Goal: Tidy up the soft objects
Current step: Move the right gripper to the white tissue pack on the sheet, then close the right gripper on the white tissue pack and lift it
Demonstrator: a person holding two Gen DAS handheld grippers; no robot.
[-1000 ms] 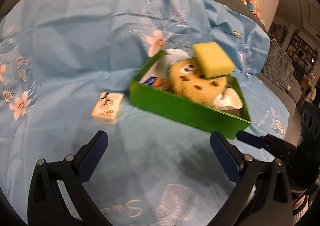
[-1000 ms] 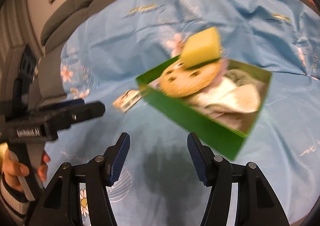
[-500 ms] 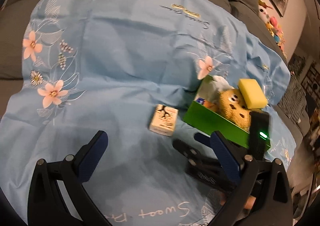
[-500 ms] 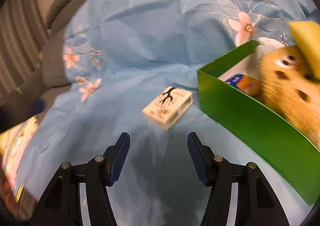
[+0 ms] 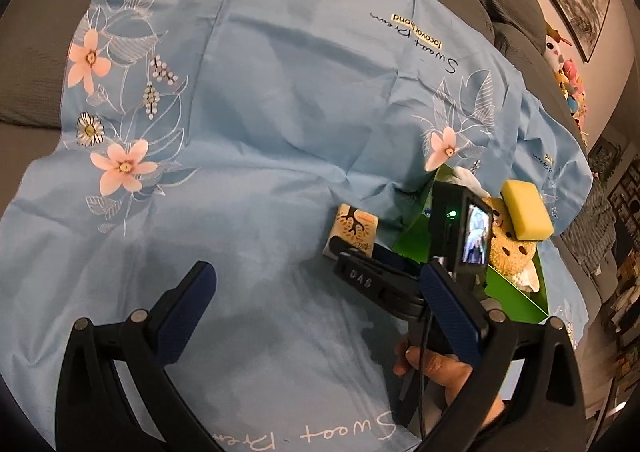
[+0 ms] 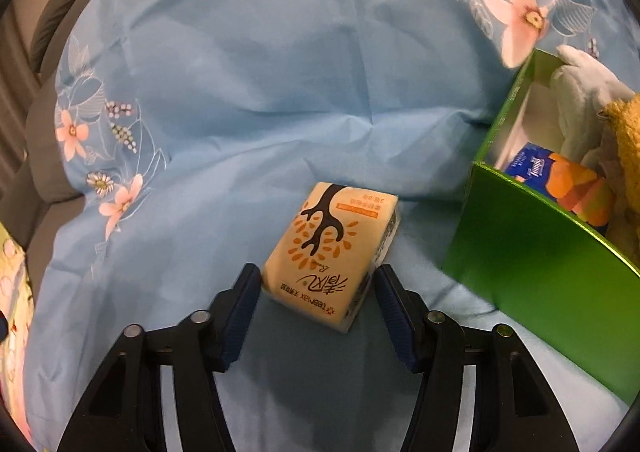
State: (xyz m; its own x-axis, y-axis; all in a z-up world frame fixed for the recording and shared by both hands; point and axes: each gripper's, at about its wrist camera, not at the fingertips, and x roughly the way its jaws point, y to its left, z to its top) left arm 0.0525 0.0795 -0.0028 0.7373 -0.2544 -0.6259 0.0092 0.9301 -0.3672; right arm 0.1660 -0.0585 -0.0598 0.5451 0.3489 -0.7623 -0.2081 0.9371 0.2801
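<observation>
Right tongs (image 6: 316,292) closing around cream paper tissue pack (image 6: 332,248), pads not yet pressing. Left tongs (image 5: 316,316) wide, empty. Next: squeeze, lift to green cardboard box (image 6: 532,252) at three o'clock.

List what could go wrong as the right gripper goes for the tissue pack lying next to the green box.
1. The cream tissue pack with the tree print lies skewed between the right gripper's closing pads, not yet pressed; it may twist or slip out.
2. The soft pack could crush.
3. The green cardboard box is crowded, with a yellow sponge perched on top; adding the pack might topple it.
</observation>
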